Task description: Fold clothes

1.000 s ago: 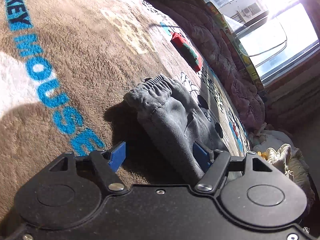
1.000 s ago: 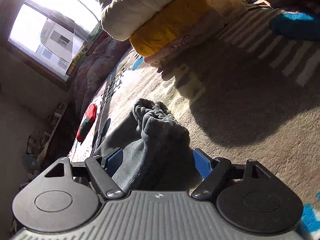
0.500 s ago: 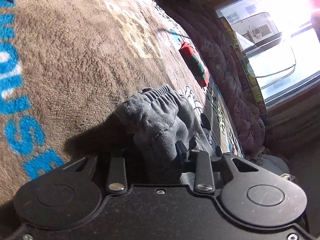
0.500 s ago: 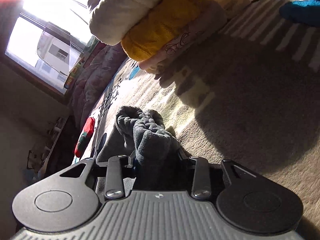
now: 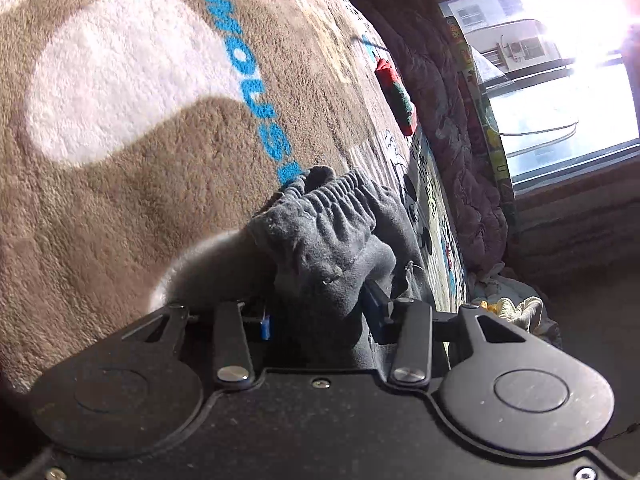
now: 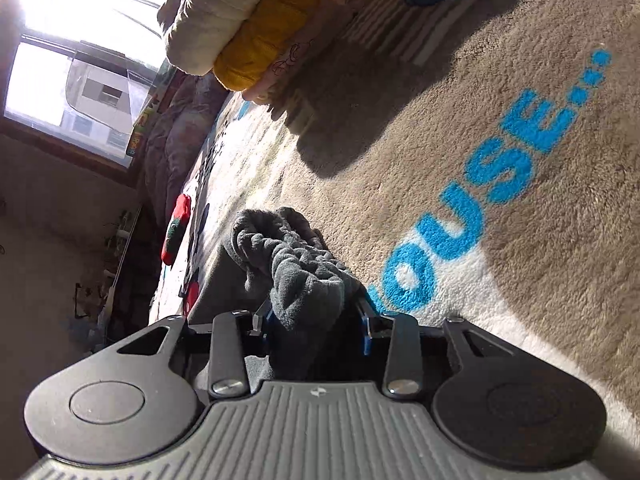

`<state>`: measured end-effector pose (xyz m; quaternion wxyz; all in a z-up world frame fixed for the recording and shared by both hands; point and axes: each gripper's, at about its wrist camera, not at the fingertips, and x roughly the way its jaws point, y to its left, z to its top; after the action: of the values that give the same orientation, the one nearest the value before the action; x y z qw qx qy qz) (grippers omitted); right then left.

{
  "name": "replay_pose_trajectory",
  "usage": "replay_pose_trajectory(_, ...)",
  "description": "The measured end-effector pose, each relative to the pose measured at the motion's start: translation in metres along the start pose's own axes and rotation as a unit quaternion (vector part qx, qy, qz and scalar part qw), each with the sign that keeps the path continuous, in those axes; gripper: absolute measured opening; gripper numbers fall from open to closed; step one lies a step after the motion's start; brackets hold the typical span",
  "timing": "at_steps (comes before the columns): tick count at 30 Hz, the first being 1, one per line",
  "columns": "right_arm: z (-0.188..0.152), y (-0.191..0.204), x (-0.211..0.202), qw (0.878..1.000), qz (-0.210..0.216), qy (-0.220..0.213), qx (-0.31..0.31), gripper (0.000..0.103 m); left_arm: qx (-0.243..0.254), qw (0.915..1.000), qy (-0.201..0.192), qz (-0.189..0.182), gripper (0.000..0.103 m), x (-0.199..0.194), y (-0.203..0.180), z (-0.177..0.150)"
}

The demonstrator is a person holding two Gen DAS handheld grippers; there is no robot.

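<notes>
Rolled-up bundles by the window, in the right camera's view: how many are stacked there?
2: a cream bundle nearest the window, and a yellow bundle pressed against its far side. Loose fabric behind them may hide more.

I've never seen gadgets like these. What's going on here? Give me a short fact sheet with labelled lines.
Setting: brown fleece blanket with blue lettering, beside a sunlit window
Garment: dark grey fleece trousers with a gathered elastic waistband, bunched up
Left gripper: grey cloth between its blue-padded fingers; jaws opening
Right gripper: the same cloth between its fingers; jaws opening
Nearby: small red and green fabric item lying farther along the blanket; pile of cream and mustard-yellow laundry
Fold: not yet made
</notes>
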<state>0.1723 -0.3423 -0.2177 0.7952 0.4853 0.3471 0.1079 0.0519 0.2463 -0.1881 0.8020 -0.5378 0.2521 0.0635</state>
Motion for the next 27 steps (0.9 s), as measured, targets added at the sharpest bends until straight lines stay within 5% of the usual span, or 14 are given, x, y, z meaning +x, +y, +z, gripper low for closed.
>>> replay_pose_trajectory(2,-0.002,0.003,-0.007,1.000,0.006,-0.008,-0.025,0.046,0.029,0.9996,-0.002,-0.001,0.060,-0.005,-0.005,-0.002)
replay_pose_trajectory(5,0.001,0.010,-0.015,0.998,0.021,-0.033,-0.057,0.066,0.041,0.9992,0.000,-0.002,0.061,-0.004,-0.003,-0.004)
replay_pose_trajectory(10,0.019,0.007,-0.004,0.996,0.018,-0.027,-0.084,0.066,0.028,0.9995,-0.017,-0.003,0.060,-0.005,0.004,-0.001)
replay_pose_trajectory(14,0.013,0.019,0.006,0.983,-0.008,-0.017,-0.183,0.058,0.026,0.9990,-0.034,0.010,0.058,0.005,0.001,0.002)
replay_pose_trajectory(20,0.025,0.017,0.021,0.986,-0.004,0.000,-0.168,0.045,0.033,0.9977,-0.043,0.040,0.053,0.012,-0.012,-0.001)
replay_pose_trajectory(24,0.027,0.033,0.024,0.979,-0.035,0.008,-0.199,0.046,0.035,0.9964,-0.035,0.069,0.053,0.011,-0.020,0.001)
replay_pose_trajectory(27,0.017,0.047,0.009,0.963,-0.043,-0.018,-0.266,0.057,0.151,0.9776,-0.063,0.133,0.053,-0.010,-0.052,-0.008)
